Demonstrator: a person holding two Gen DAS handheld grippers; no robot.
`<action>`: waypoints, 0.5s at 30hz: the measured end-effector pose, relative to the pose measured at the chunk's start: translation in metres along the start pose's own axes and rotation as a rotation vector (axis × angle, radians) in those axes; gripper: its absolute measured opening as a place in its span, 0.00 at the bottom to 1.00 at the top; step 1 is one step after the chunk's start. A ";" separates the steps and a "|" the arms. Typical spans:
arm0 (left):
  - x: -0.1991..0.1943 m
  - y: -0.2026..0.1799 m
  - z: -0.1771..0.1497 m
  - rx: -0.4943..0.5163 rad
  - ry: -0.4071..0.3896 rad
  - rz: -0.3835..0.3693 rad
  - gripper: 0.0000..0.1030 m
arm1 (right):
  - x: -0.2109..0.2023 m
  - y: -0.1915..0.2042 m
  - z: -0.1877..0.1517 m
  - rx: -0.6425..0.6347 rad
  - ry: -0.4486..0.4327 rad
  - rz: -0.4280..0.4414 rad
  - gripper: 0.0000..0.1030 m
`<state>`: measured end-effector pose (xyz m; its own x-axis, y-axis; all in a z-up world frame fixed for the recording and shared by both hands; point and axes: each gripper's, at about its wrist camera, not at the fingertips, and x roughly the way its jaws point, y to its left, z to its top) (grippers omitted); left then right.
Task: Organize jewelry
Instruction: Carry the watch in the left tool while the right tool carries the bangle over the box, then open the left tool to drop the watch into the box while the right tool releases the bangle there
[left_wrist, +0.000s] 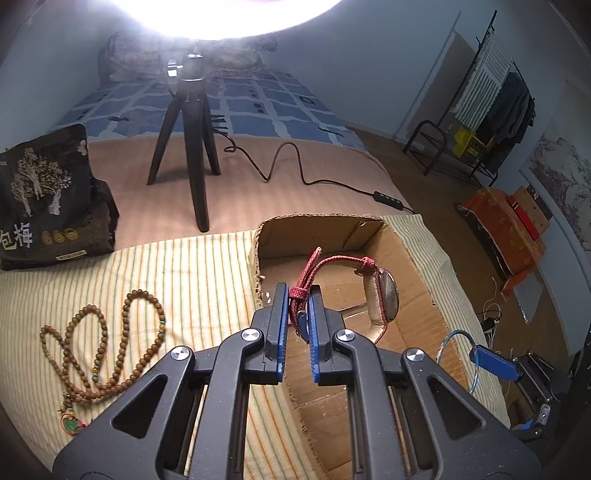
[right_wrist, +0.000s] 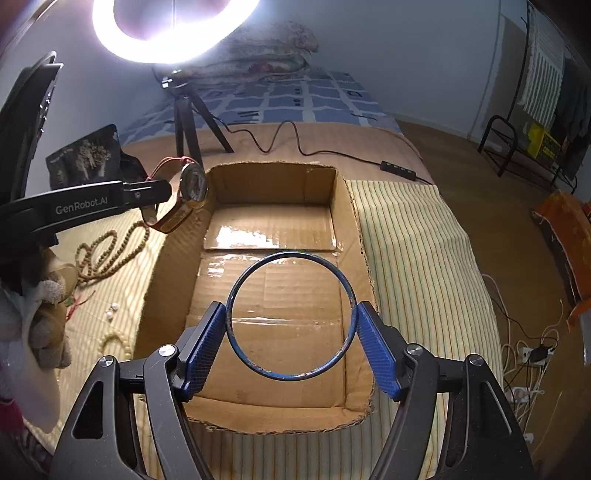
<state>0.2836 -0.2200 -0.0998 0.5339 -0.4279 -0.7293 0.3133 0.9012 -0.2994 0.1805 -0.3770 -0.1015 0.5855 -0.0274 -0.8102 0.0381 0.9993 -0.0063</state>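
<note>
Left gripper (left_wrist: 298, 291) is clamped narrowly on a red cord pendant (left_wrist: 386, 295), held above the cardboard box (right_wrist: 351, 221); a blue bangle (right_wrist: 291, 315) is pinched by the right gripper (right_wrist: 291, 317) over the box's near part.

Ahead of me a glaring white ring light (right_wrist: 173, 33) sits on a black tripod (left_wrist: 184, 155), its black cable (left_wrist: 295, 162) snaking across the tan blanket (left_wrist: 258, 184). A dark printed snack bag (left_wrist: 44, 195) stands to my left. Far right, a black clothes rack (left_wrist: 495, 99) holds hanging garments.
</note>
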 end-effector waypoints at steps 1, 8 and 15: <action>0.001 -0.001 0.000 0.001 0.000 0.002 0.08 | 0.001 -0.001 0.000 0.001 0.002 -0.003 0.69; 0.004 -0.004 0.001 0.010 0.002 0.000 0.08 | 0.002 -0.005 0.000 0.009 0.003 -0.012 0.69; 0.004 -0.008 0.001 0.017 0.009 -0.012 0.15 | 0.001 -0.002 -0.001 -0.006 0.002 0.000 0.69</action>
<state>0.2844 -0.2287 -0.0995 0.5232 -0.4377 -0.7312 0.3330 0.8948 -0.2973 0.1804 -0.3792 -0.1028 0.5840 -0.0270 -0.8113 0.0332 0.9994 -0.0094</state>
